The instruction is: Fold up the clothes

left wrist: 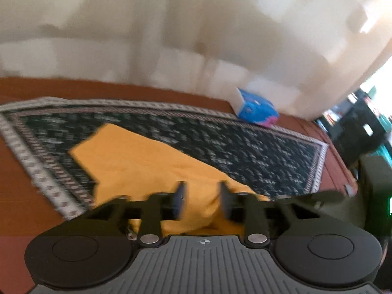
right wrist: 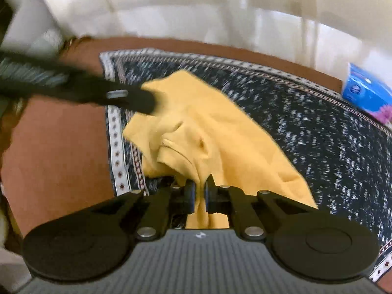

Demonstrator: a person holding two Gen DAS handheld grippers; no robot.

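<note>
A yellow garment (left wrist: 137,156) lies on a dark patterned cloth (left wrist: 245,147) spread over a brown surface. In the left wrist view my left gripper (left wrist: 201,196) has its jaws a hand's width apart with a bunched fold of the yellow fabric between them; the frame is blurred. In the right wrist view my right gripper (right wrist: 199,193) is shut on a ridge of the yellow garment (right wrist: 220,142), which is crumpled just ahead of the fingers. The left gripper (right wrist: 137,100) reaches in from the left and touches the garment's far left edge.
A blue and pink tissue pack (left wrist: 257,110) sits at the far right edge of the patterned cloth (right wrist: 318,127), also shown in the right wrist view (right wrist: 367,93). The brown surface (right wrist: 61,147) extends left. A pale wall stands behind. Dark furniture (left wrist: 362,125) is at far right.
</note>
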